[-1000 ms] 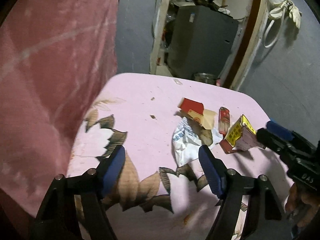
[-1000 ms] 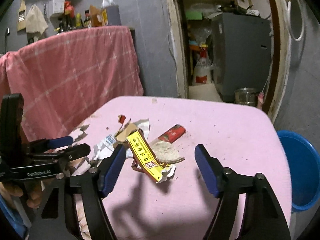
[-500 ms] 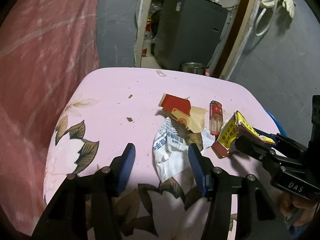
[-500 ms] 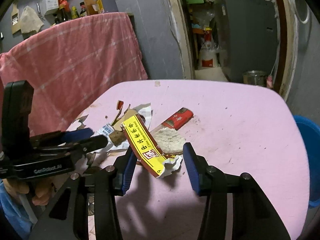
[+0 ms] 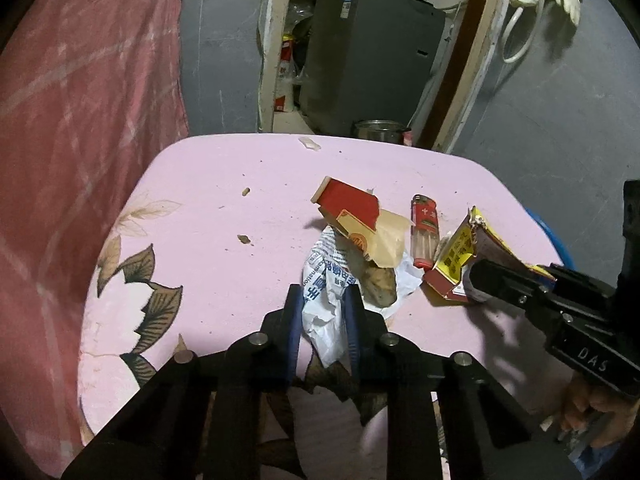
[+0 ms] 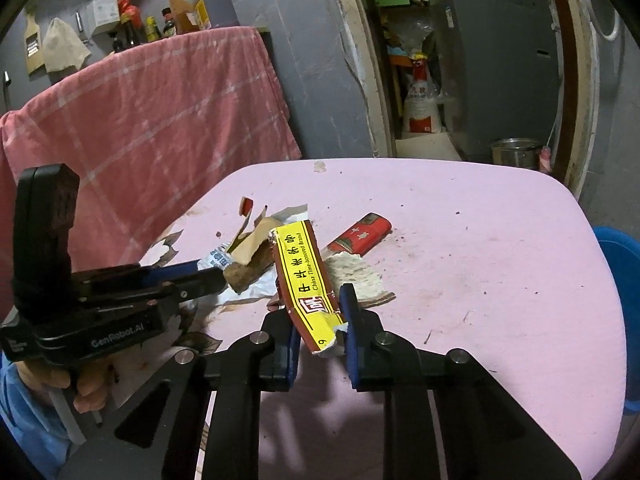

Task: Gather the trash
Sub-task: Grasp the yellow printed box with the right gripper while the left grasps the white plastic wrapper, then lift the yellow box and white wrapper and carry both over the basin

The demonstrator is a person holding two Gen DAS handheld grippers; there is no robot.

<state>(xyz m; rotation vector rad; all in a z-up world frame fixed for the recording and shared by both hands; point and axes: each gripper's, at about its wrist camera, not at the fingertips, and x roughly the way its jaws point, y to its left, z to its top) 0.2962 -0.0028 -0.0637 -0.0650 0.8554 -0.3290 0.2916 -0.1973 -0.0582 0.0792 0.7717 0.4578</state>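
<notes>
Blue-padded jaws have just gone from wide to closing: your left gripper (image 5: 320, 312) pinches the white wrapper (image 5: 324, 292), your right gripper (image 6: 320, 332) the yellow box (image 6: 304, 276), mid-table (image 6: 480, 260); both look ready to lift.

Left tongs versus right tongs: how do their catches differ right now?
The left tongs are closing on a crumpled white wrapper with blue print; the right tongs are closing on a stiff yellow-and-red packet. The wrapper is soft and lies on the pink table; the packet juts out long and flat. Both are trash pinched by one end.
</notes>
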